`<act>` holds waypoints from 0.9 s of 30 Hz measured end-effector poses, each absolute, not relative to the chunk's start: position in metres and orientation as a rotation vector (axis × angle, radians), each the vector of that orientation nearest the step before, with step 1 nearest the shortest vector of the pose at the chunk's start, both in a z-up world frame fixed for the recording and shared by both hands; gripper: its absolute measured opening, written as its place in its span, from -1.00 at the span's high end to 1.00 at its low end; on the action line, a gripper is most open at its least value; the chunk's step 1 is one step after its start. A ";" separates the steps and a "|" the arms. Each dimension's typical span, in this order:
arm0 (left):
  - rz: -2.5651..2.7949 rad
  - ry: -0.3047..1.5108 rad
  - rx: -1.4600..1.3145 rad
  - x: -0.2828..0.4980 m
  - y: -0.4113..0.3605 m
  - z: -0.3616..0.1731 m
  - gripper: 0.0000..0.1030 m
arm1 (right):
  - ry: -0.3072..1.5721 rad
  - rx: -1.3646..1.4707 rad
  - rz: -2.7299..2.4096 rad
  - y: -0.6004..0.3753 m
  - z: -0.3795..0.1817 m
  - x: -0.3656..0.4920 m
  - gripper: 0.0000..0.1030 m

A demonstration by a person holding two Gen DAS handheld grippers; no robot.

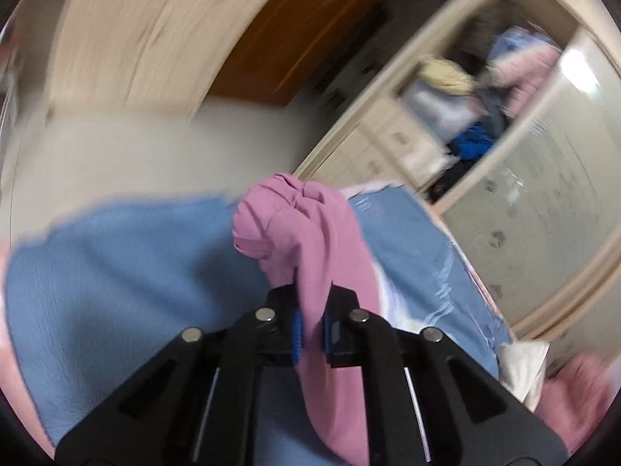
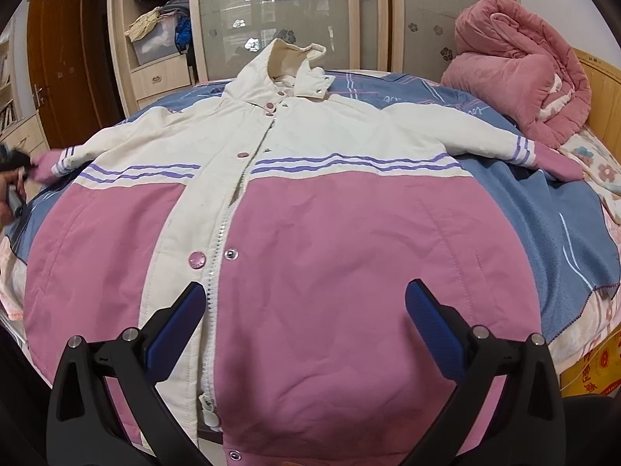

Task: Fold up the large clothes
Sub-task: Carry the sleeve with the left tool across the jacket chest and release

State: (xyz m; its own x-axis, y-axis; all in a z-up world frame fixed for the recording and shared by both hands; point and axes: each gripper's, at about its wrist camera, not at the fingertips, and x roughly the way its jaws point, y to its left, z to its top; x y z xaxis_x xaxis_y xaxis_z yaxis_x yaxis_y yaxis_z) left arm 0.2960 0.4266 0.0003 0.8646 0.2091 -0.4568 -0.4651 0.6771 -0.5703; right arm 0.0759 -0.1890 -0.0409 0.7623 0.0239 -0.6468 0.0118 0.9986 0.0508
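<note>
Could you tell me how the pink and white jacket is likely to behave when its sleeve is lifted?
Probably floppy: the pink cuff droops from the shut left tool. The jacket looks padded, so likely bulky and springy. Its smooth shell may slide on the blue bedspread.

Bed (image 2: 574,334); blue blanket (image 2: 543,213); jacket (image 2: 310,233)

One pink-and-cream hooded padded jacket (image 2: 295,209) lies spread on one blue fleece blanket (image 2: 516,190), with one rolled pink quilt (image 2: 516,77) beside it and one brown wooden door (image 2: 66,70) at the far left. The jacket shows two sleeves with pink cuffs, three pink snap caps (image 2: 198,259) down its cream placket, and two purple stripes across the chest. There are two black two-finger grippers with blue pads: the right gripper (image 2: 304,303) over the hem and the left gripper (image 1: 310,330) on a pink cuff (image 1: 306,240).
</note>
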 end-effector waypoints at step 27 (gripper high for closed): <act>-0.090 0.489 0.003 0.323 0.078 0.058 -0.96 | 0.682 0.040 0.080 -0.165 -0.034 0.075 -0.97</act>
